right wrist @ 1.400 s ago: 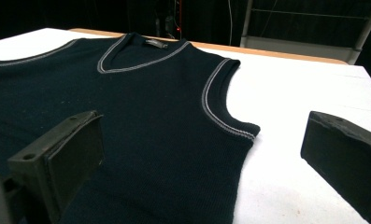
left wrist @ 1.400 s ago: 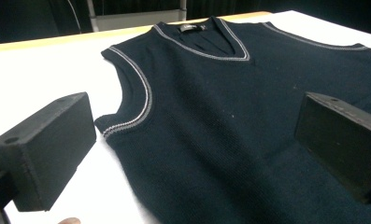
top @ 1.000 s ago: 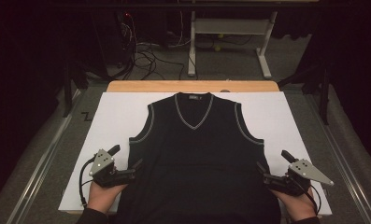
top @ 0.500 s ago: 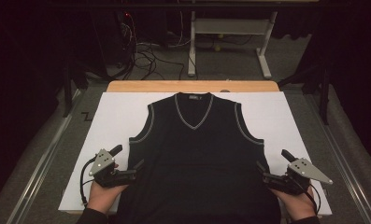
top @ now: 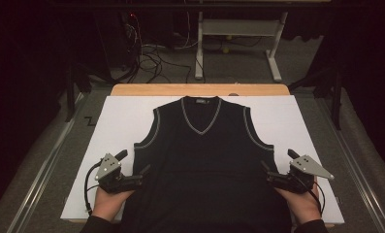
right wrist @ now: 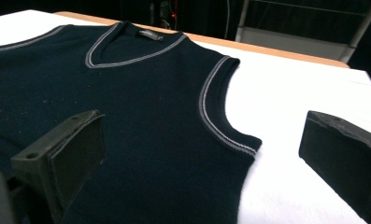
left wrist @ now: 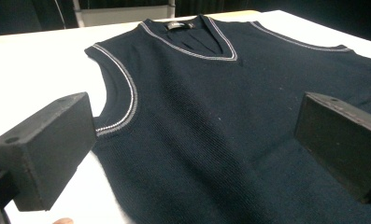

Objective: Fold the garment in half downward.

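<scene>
A dark sleeveless sweater (right wrist: pixel 141 116) lies flat on a white sheet (right wrist: pixel 290 98), filling the left and centre of the frame. Its V-neck with pale trim sits at the upper left, and a trimmed armhole curves through the middle. The right gripper (right wrist: pixel 202 163) has its black jaws wide apart at the bottom corners, the left one over the sweater, the right one over the sheet.

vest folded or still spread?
Spread. The vest lies flat on the white sheet, both armholes and the V-neck showing, no fold lines visible.
</scene>
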### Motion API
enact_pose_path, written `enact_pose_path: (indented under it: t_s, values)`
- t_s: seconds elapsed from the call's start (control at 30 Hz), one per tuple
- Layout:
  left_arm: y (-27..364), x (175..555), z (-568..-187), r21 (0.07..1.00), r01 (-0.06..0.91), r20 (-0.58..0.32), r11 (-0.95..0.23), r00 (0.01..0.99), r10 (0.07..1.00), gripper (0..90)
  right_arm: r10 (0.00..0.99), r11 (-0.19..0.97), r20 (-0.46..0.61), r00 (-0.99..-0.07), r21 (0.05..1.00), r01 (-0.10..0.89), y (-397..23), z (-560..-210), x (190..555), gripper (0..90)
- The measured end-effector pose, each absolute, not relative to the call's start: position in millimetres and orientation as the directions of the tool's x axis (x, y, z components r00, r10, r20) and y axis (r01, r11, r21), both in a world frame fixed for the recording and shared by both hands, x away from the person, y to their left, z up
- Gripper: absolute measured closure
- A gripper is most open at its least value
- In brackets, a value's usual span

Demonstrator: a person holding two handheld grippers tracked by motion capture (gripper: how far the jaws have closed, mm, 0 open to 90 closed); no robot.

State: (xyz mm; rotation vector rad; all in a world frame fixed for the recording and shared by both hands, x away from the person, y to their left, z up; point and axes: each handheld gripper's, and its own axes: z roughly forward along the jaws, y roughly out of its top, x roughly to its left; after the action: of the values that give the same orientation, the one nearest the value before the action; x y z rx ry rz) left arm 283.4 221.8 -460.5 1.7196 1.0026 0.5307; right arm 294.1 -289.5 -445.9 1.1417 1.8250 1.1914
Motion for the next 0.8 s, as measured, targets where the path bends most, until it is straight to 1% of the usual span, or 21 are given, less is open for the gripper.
enact_pose_path:
  t_s: [0.13, 0.3, 0.47, 0.5, 0.7, 0.77, 0.8]
  values:
    - [222.3, 285.4, -461.0, 0.92, 0.374, -0.119, -0.119, 0.553, 0.824, 0.0, 0.919, 0.172, -0.031, -0.394, 0.929, 0.327, -287.9, -444.4, 302.8, 0.9]
    - [221.5, 289.0, -462.4, 0.913, 0.391, -0.129, -0.118, 0.55, 0.825, 0.0, 0.921, 0.179, -0.037, -0.388, 0.924, 0.337, -283.9, -442.9, 312.0, 0.7]
    - [222.8, 292.2, -463.4, 0.902, 0.422, -0.158, -0.094, 0.524, 0.837, 0.0, 0.93, 0.188, -0.046, -0.365, 0.912, 0.364, -281.3, -443.1, 326.6, 0.8]
    - [223.0, 292.4, -463.3, 0.898, 0.43, -0.165, -0.093, 0.525, 0.835, 0.5, 0.93, 0.195, -0.043, -0.365, 0.899, 0.392, -281.4, -445.6, 329.8, 0.8]
    - [222.8, 295.7, -463.0, 0.885, 0.451, -0.143, -0.12, 0.507, 0.85, 0.5, 0.927, 0.218, -0.048, -0.371, 0.876, 0.43, -284.2, -449.7, 329.1, 2.1]
    - [221.2, 296.4, -463.2, 0.873, 0.463, -0.107, -0.155, 0.492, 0.864, 0.5, 0.929, 0.226, -0.052, -0.368, 0.864, 0.45, -286.4, -451.7, 328.8, 2.3]
    - [221.0, 296.6, -463.6, 0.867, 0.471, -0.104, -0.164, 0.491, 0.865, 0.5, 0.929, 0.228, -0.043, -0.368, 0.85, 0.474, -289.6, -453.6, 329.2, 3.5]
